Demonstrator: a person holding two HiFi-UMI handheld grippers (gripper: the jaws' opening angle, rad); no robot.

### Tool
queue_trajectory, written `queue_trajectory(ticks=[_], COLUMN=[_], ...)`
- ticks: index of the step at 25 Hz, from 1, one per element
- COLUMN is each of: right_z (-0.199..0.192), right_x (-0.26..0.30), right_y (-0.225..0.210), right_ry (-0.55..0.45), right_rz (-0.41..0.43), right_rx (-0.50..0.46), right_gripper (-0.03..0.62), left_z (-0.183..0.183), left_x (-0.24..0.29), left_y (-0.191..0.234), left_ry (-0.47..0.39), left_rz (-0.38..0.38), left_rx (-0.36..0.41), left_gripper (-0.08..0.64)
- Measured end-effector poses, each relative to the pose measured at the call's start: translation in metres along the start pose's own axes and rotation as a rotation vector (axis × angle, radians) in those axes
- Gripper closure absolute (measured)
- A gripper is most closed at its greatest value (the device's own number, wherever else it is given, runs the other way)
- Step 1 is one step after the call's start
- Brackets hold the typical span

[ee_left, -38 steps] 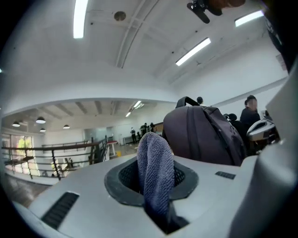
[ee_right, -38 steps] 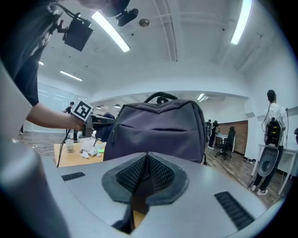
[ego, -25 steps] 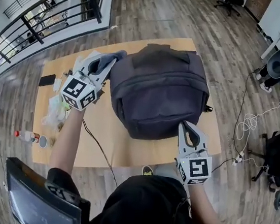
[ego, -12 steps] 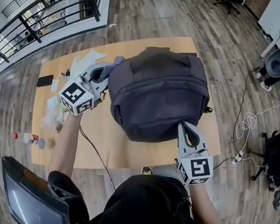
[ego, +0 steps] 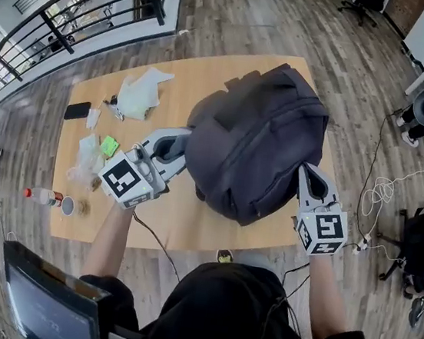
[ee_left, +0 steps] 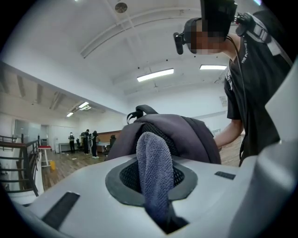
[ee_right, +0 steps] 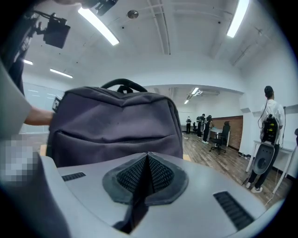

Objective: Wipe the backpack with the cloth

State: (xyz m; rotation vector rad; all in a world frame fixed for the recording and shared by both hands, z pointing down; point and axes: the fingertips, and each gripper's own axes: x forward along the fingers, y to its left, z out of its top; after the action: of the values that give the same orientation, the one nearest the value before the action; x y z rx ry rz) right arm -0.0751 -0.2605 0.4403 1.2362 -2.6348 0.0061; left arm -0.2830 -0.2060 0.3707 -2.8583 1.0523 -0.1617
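In the head view, the left gripper (ego: 175, 146) is held level over the table (ego: 189, 228), with the backpack (ego: 257, 148) directly ahead of its tips and seemingly touching them. The right gripper (ego: 309, 178) is set on the opposite side, so the backpack sits between the two; contact there cannot be confirmed. Loose clutter lies behind and to the outside of the left gripper, well apart from the work. In the left gripper view, the jaws are seen clamped on the cloth (ee_left: 156, 176), a folded blue-grey strip that sticks out past the tips, with the backpack's mesh back panel just beyond it. In the right gripper view, the jaws are pressed together with nothing between them, and the backpack's front pocket fills the space just ahead. The step in hand is judged to be the wiping stroke on the left gripper's side of the bag. It is done well if the protruding fold, not the hard tips, is pressed onto the fabric and drawn along it in long overlapping passes. The closed right gripper is best used as a brace, so the soft bag is not pushed across the table or tipped over.
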Motion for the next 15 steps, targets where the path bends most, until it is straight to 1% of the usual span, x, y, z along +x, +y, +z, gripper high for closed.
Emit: queue_trajectory(ticks=[2,4,6,9,11,13,15], right_z=[0.007,0.017,0.025,0.034,0.039,0.042,0.044], right_x=[0.017,0.038,0.061,0.093,0.107,0.108,0.090], right_y=[-0.015,-0.025,-0.023,-0.011,-0.004,-0.001,-0.002], right_ry=[-0.007,-0.024,-0.019,0.014,0.028,0.038,0.045], right_rz=[-0.038,-0.047,0.005,0.140,0.205,0.219,0.206], right_rx=[-0.022,-0.021,-0.052,-0.155,-0.227,-0.274,-0.271], right_gripper=[0.581,0.583,0.583,0.583,0.583,0.583,0.583], left_z=[0.005,0.008,0.007,0.007,0.008,0.008,0.010], left_x=[-0.001,0.000,0.000,0.003,0.006,0.003,-0.005], left_y=[-0.029,-0.056,-0.078,-0.099,-0.106,-0.108,-0.111], left_ry=[-0.012,-0.019,-0.018,-0.031,-0.044,-0.048,-0.054], left_rz=[-0.013,-0.017,-0.009,0.019,0.041,0.084,0.135], left_rx=[0.001,-0.009,-0.035,-0.070,-0.072,-0.082,-0.112], left_gripper=[0.494,0.494,0.494,0.494,0.494,0.494,0.494])
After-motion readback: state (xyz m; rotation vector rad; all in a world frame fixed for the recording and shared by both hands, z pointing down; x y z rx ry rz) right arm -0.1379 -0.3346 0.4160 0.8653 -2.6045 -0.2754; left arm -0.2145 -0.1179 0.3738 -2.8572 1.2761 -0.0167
